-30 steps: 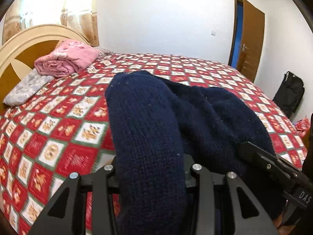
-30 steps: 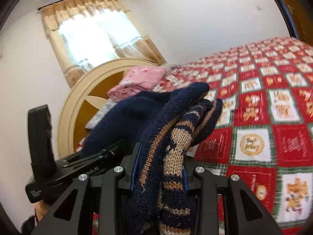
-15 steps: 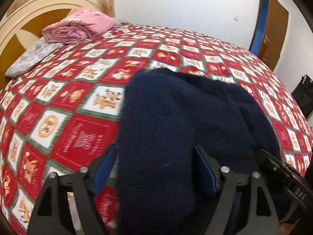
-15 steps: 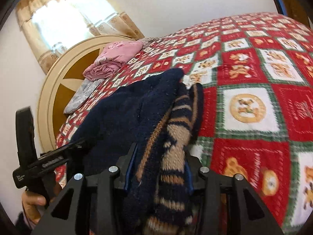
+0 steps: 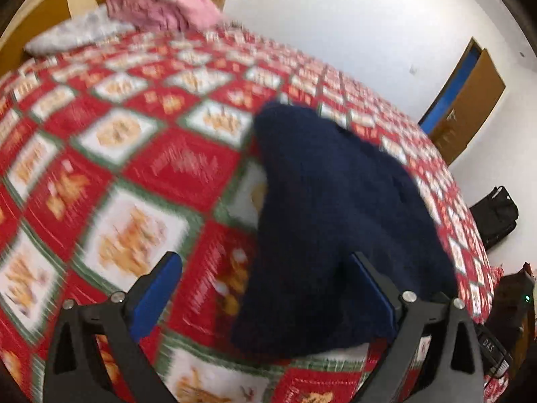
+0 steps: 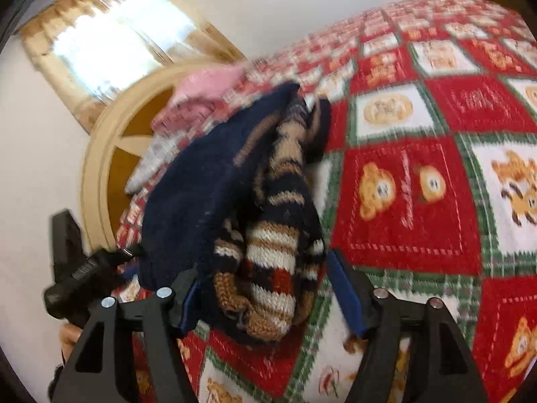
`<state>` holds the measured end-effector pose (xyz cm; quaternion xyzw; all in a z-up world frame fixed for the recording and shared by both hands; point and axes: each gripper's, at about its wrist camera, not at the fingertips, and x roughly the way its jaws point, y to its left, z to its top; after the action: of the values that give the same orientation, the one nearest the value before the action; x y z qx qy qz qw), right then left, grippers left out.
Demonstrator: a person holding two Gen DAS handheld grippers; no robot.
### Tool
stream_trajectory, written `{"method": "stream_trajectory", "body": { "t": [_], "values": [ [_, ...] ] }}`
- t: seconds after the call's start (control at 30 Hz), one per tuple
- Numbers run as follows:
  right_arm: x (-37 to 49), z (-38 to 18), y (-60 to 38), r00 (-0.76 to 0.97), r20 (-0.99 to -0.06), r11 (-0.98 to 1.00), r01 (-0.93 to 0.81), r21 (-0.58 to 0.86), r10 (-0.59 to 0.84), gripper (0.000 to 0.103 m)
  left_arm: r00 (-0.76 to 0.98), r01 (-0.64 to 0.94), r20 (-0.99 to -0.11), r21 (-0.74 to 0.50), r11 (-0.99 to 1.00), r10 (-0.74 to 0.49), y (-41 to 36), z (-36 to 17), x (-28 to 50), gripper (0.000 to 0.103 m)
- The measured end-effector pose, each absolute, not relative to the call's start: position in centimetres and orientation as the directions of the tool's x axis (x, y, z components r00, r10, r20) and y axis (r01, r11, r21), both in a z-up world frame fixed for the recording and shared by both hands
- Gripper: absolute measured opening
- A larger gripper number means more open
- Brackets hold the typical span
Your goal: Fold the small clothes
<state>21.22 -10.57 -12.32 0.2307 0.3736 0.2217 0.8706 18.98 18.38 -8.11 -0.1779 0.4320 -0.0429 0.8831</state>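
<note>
1. Both hand-held grippers are letting go. A second ago each was clamped on the navy knit; now the left hand-held gripper (image 5: 265, 288) is opening, its jaws standing wide, and the right hand-held gripper (image 6: 268, 285) is opening as well.
2. The sweater (image 5: 335, 208) is now lying on the bed (image 5: 174, 164), having been carried above it a second ago. In the left wrist view it is filling the frame from the centre toward 5 o'clock, and its near edge is sitting between the blue pads, against the right one and clear of the left.
3. In the right wrist view the striped brown-and-cream part of the sweater (image 6: 268, 245) is bunched between the jaws at 6 o'clock. The right pad is standing clear of it; the left pad is close, and contact there cannot be told.
4. The other hand-held gripper is showing at 8 o'clock in the right wrist view, with a fingertip of the person's hand (image 6: 68, 336) below it.
5. Both frames are motion-blurred, so the cameras are moving.
6. Pink bedding (image 5: 161, 10) and a grey pillow (image 5: 74, 33) are lying by the headboard (image 6: 100, 154), well apart from the sweater.
7. Judgement: the garment is being set down as a folded bundle. The fold looks thick and loose on the striped side, so it may be springing open once released.
</note>
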Motion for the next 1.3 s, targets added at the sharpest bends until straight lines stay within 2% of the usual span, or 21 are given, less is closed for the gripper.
{"method": "stream_trajectory", "body": {
  "t": [0.1,0.13,0.17,0.2,0.23,0.3,0.37,0.4,0.5,0.53,0.57,0.6,0.67,0.7,0.77,0.83,0.93,1.0,1.07,1.2,1.3],
  "values": [
    [21.7,-12.1,-9.4,0.599,-0.583,0.817,-0.238,0.525,0.549,0.069,0.580,-0.090,-0.775,-0.369,0.925,-0.252,17.7,-9.9,19.4,0.100],
    [21.9,-12.0,-9.1,0.580,-0.581,0.805,-0.255,0.536,0.571,0.047,0.593,-0.097,-0.770,-0.359,0.928,-0.235,17.5,-9.9,19.4,0.099],
    [22.1,-12.1,-8.9,0.550,-0.572,0.777,-0.265,0.572,0.608,0.042,0.600,-0.089,-0.765,-0.355,0.931,-0.234,17.2,-9.5,19.3,0.086],
    [22.5,-12.3,-8.8,0.510,-0.560,0.736,-0.251,0.629,0.653,0.042,0.600,-0.065,-0.757,-0.368,0.928,-0.258,16.9,-9.2,19.3,0.054],
    [22.5,-12.3,-9.0,0.500,-0.546,0.712,-0.236,0.662,0.673,0.039,0.586,-0.029,-0.748,-0.404,0.914,-0.312,16.6,-8.8,19.5,0.045],
    [22.5,-12.3,-10.0,0.465,-0.453,0.591,-0.210,0.779,0.761,0.036,0.585,-0.031,-0.756,-0.383,0.923,-0.295,16.5,-7.7,19.7,0.029],
    [22.1,-12.5,-11.4,0.434,-0.313,0.419,-0.173,0.891,0.845,0.036,0.589,-0.015,-0.733,-0.431,0.902,-0.341,17.1,-6.0,19.5,0.028],
    [21.9,-12.6,-11.8,0.430,-0.301,0.398,-0.154,0.904,0.851,0.036,0.598,-0.004,-0.710,-0.467,0.884,-0.372,17.6,-5.0,19.0,0.028],
    [21.4,-13.8,-12.3,0.409,-0.396,0.467,-0.087,0.880,0.822,0.036,0.582,-0.011,-0.708,-0.499,0.866,-0.400,18.8,-3.6,18.3,0.028],
    [21.0,-14.3,-12.2,0.406,-0.477,0.549,-0.078,0.832,0.780,0.030,0.568,-0.012,-0.720,-0.491,0.871,-0.398,19.3,-3.6,18.1,0.027],
    [20.6,-14.9,-12.1,0.407,-0.513,0.587,-0.074,0.806,0.756,0.029,0.566,-0.017,-0.732,-0.470,0.882,-0.379,19.5,-3.8,18.1,0.020],
    [20.2,-15.0,-12.2,0.425,-0.498,0.582,-0.089,0.808,0.756,0.029,0.566,-0.033,-0.756,-0.419,0.907,-0.329,19.6,-4.2,18.3,0.016],
    [19.8,-14.3,-11.9,0.433,-0.523,0.616,-0.101,0.781,0.734,0.031,0.544,-0.073,-0.813,-0.293,0.953,-0.208,19.6,-5.9,18.3,0.016],
    [19.4,-13.5,-11.6,0.447,-0.545,0.652,-0.121,0.749,0.709,0.033,0.537,-0.079,-0.821,-0.277,0.958,-0.193,19.7,-6.5,18.3,0.016],
    [18.2,-11.7,-11.1,0.491,-0.571,0.713,-0.164,0.681,0.658,0.033,0.565,-0.084,-0.805,-0.273,0.958,-0.180,19.7,-6.6,17.6,0.017],
    [16.5,-8.8,-10.4,0.584,-0.594,0.809,-0.210,0.549,0.554,0.033,0.613,-0.083,-0.782,-0.205,0.975,-0.113,19.1,-5.5,16.7,0.017],
    [14.6,-4.6,-9.0,0.741,-0.549,0.918,-0.248,0.310,0.386,0.033,0.670,-0.079,-0.743,-0.093,0.993,-0.017,17.6,-3.8,16.3,0.030],
    [14.5,-2.8,-7.5,0.789,-0.495,0.931,-0.293,0.216,0.363,0.033,0.707,-0.058,-0.707,-0.054,0.997,0.003,16.3,-2.9,16.5,0.054],
    [15.6,-2.6,-5.9,0.767,-0.508,0.919,-0.354,0.174,0.392,0.033,0.731,-0.032,-0.682,-0.038,0.999,-0.002,15.2,-2.5,16.9,0.068],
    [18.1,-5.6,-3.8,0.698,-0.598,0.910,-0.388,0.146,0.393,0.033,0.744,-0.013,-0.666,0.063,0.998,0.051,12.2,-3.5,18.9,0.077],
    [19.4,-8.0,-3.3,0.663,-0.649,0.919,-0.359,0.163,0.374,0.032,0.717,-0.022,-0.691,0.108,0.994,0.091,10.9,-5.1,19.9,0.077]
  ]
}}
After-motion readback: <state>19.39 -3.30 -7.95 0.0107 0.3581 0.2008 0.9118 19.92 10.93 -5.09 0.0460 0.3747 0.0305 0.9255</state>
